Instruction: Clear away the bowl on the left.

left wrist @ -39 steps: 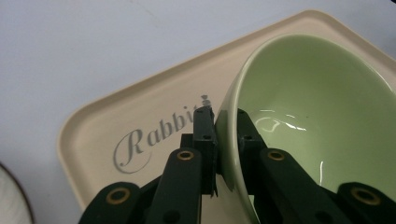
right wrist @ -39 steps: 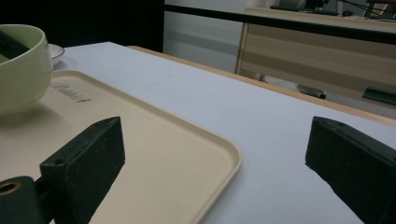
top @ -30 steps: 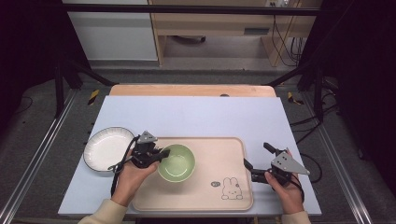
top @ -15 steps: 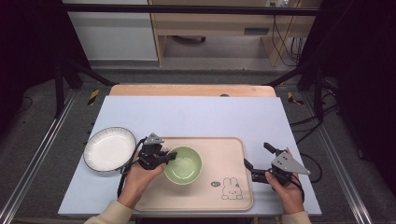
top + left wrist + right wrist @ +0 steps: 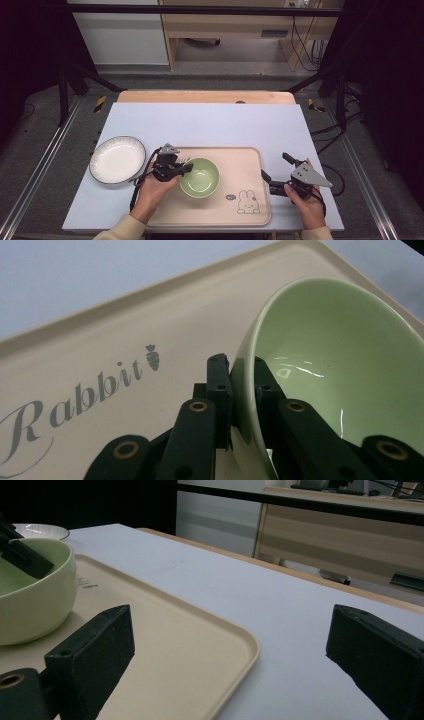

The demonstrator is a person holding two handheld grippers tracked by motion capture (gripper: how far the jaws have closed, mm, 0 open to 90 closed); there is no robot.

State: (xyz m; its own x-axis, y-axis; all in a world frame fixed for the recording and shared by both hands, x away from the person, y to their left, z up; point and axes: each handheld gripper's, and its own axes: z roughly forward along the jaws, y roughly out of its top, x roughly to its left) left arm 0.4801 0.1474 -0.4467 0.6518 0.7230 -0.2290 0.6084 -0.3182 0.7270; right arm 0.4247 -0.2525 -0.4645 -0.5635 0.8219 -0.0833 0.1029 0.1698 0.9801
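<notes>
The left gripper (image 5: 186,168) clamped the left wall of the green bowl (image 5: 200,177), one jaw outside the rim and the other inside, as the left gripper view made plain: the black fingers (image 5: 219,390) pinched the thin ceramic of the bowl (image 5: 330,370) between them, with no gap on either side. The bowl sat on the beige tray (image 5: 250,210), in its left half, with the rabbit drawing just off to its lower right. In the left gripper view it looked tipped, its rim rising steeply from the tray (image 5: 100,340) beside the printed word "Rabbit".

The right gripper (image 5: 272,181) rested at the tray's right edge with its jaws spread wide and nothing between them; in the right gripper view one jaw stood over the tray (image 5: 200,645) and the other over the pale blue table (image 5: 280,605), with the bowl (image 5: 35,595) well to the left.

Compared with a second earlier, the bowl had travelled rightward across the tray, away from the white plate (image 5: 117,160), and the left hand (image 5: 155,192) had gone with it, its grip unchanged. The plate lay on the table (image 5: 210,125) left of the tray, where it had been. The right hand (image 5: 307,205) and its gripper had held their place.
</notes>
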